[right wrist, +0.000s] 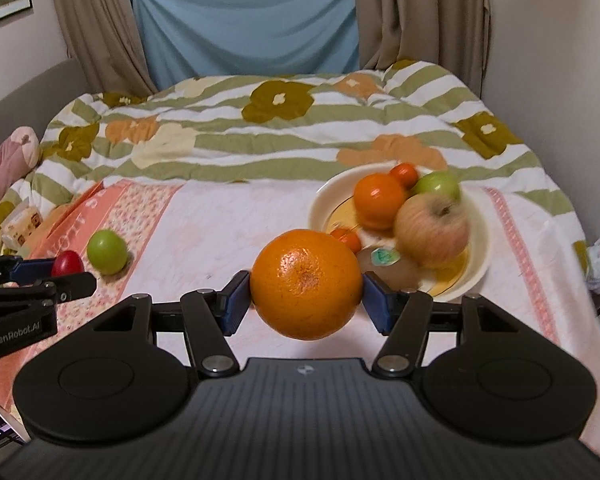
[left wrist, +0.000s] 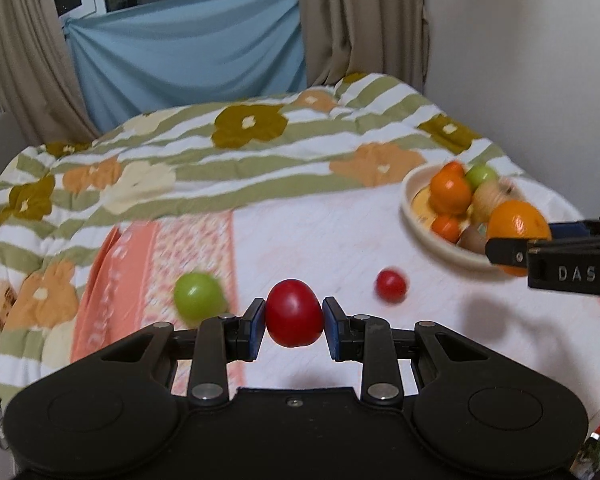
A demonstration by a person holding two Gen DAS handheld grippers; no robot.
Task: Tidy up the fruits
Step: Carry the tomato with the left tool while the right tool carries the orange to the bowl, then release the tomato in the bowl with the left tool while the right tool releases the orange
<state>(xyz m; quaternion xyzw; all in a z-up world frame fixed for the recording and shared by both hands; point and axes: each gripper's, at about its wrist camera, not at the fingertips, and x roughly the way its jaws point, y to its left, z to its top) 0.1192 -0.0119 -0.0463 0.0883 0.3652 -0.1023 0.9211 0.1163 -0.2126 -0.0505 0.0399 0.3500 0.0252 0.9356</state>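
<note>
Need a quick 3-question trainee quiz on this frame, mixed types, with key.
1. True or false: the left tool is shut on a large round orange fruit.
2. Multiple choice: where does the green round fruit outside the bowl lie? A) in the cream round bowl B) on the pink-patterned cloth, left of the left tool C) in the right tool
3. Fill in: the right tool grips the ____, held in front of the cream round bowl.

Key
1. False: it grips the smooth red oval fruit.
2. B
3. large round orange fruit
</note>
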